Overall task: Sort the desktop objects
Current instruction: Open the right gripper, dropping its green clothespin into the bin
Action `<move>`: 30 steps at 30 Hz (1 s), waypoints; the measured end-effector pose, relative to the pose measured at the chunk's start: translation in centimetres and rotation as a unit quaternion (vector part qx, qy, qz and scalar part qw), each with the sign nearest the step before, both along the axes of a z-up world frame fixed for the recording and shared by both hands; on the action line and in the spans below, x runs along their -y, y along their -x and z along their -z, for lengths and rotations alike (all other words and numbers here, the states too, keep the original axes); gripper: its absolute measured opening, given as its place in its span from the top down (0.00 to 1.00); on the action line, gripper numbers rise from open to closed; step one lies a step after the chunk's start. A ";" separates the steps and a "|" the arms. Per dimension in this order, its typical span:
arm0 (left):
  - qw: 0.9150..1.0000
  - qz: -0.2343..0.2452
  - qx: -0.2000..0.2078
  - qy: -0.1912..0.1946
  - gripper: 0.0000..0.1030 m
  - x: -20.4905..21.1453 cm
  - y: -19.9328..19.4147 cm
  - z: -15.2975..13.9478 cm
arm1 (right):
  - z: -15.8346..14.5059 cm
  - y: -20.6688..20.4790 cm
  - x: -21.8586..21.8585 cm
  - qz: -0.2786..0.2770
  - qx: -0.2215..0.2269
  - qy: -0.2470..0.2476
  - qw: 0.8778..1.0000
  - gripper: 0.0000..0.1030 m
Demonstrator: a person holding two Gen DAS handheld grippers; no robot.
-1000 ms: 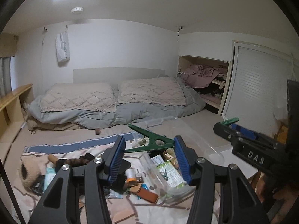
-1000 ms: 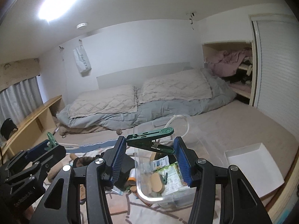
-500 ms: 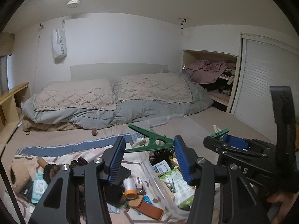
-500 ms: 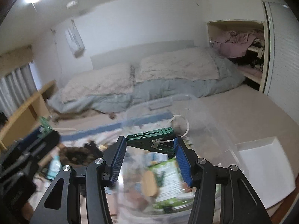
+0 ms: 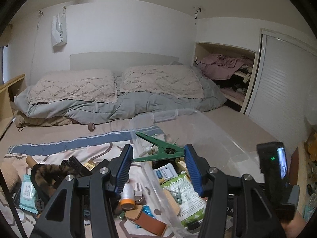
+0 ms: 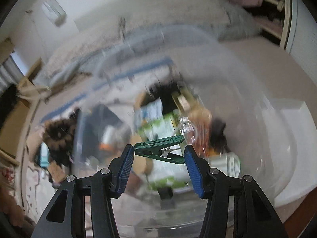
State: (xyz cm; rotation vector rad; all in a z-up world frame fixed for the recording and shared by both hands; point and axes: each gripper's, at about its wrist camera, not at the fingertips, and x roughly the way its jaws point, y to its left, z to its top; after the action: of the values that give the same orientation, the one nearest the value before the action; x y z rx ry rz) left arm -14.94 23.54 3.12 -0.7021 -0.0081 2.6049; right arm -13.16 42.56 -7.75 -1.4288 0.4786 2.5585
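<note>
Two hand-held grippers each carry a green plastic clothespin above a clear plastic storage bin (image 5: 198, 130) that sits on a patterned blanket (image 5: 65, 144) spread over a bedroom floor. The left gripper (image 5: 157, 153) has its blue pads about half apart, clamped on the ends of a green clothespin (image 5: 158, 150) that spans the gap crosswise, just above the bin's near-left rim. The right gripper (image 6: 158, 148) holds a second green clothespin (image 6: 160, 148) the same way, tilted steeply down over the bin's inside; its view is heavily blurred. The likely risk is that either peg, gripped only by its tips, pivots or springs out and falls outside the bin, or snags on packets already in it. The two grippers are close over the same bin and could knock together. Inside the bin lie a green-and-white packet (image 5: 186, 190), a small blue-and-white pack (image 5: 165, 171) and another peg. Left of the bin on the blanket are a roll with an orange end (image 5: 127, 196), a brown leather case (image 5: 146, 221), a dark furry item (image 5: 49, 173) and a teal wipes pack (image 5: 27, 193). The right gripper's black housing (image 5: 274, 170) stands at the bin's right side.
</note>
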 end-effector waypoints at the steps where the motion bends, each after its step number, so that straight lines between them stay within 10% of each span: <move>1: 1.000 0.000 0.001 0.001 0.48 0.1 -0.1 0.1 | 0.0 0.0 0.1 0.001 0.003 -0.006 1.000 0.48; 30: 1.000 0.001 0.011 0.010 0.48 0.7 -0.5 0.5 | -2.1 -2.1 0.2 0.030 0.061 -0.078 0.995 0.48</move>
State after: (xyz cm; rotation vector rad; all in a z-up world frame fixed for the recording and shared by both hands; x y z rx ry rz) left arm -14.47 22.83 2.62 -0.7368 0.0114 2.5976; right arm -11.07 42.32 -5.61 -1.4797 0.2925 2.3874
